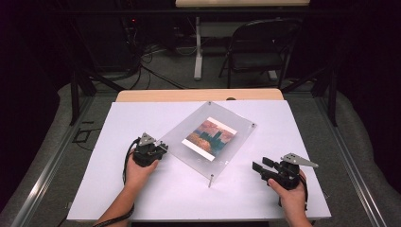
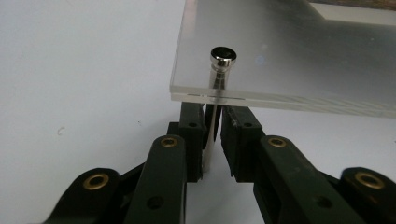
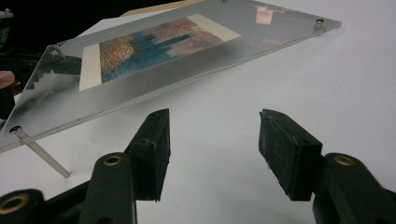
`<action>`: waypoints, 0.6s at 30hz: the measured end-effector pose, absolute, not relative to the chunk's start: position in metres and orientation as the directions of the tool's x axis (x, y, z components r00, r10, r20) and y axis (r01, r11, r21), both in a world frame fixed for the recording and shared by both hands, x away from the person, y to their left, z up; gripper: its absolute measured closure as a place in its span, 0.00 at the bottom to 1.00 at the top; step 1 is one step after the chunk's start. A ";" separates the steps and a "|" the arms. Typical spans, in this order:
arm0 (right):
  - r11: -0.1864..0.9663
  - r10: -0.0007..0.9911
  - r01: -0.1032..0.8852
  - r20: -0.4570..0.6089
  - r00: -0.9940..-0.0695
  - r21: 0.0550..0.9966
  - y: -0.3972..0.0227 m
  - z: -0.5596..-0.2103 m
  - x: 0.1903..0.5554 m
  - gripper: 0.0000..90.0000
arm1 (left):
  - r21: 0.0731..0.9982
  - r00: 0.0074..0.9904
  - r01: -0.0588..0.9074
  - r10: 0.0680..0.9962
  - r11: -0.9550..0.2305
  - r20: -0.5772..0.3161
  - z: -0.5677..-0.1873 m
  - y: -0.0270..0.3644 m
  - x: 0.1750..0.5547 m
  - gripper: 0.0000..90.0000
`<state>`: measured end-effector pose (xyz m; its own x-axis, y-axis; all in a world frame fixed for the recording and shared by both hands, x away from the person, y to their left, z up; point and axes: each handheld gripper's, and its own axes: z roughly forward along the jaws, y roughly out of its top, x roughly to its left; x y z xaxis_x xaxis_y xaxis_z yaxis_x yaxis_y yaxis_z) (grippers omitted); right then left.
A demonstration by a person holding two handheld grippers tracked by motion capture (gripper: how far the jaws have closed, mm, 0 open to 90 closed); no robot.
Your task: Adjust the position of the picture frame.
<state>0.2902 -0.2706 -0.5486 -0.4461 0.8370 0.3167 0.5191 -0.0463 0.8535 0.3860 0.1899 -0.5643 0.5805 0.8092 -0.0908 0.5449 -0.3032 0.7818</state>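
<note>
Left gripper (image 2: 212,140) pinching pin (image 2: 211,140), acrylic frame (image 2: 289,60) cut off

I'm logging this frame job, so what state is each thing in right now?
Acrylic frame: tilted, propped on metal legs, picture inside.
Corner leg: upright under the frame corner, pinched between the left gripper's pads.
Left gripper: shut on the corner leg.
Right gripper: open, nothing between its jaws, apart from the frame.

This looks like a lab or recording studio rather than a home. A white tabletop (image 1: 142,189) stands inside a metal frame (image 1: 75,94) with dark surroundings. Behind it, cables (image 1: 146,59) trail over grey carpet beside a folding chair (image 1: 257,47) and another table's leg (image 1: 198,47).
</note>
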 end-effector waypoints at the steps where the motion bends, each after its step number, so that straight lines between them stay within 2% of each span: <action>1: -0.047 0.836 0.521 0.319 -0.446 0.852 -0.271 -0.549 0.290 0.48 | 0.782 0.579 0.546 0.810 -0.301 -0.092 -0.564 0.190 0.387 0.90; 12: -0.049 0.836 0.522 0.320 -0.445 0.852 -0.270 -0.549 0.290 0.48 | 0.781 0.581 0.552 0.807 -0.293 -0.107 -0.564 0.192 0.388 0.94; 18: -0.012 0.825 0.520 0.302 -0.478 0.854 -0.263 -0.549 0.289 0.49 | 0.775 0.587 0.562 0.799 -0.288 -0.129 -0.562 0.193 0.388 0.94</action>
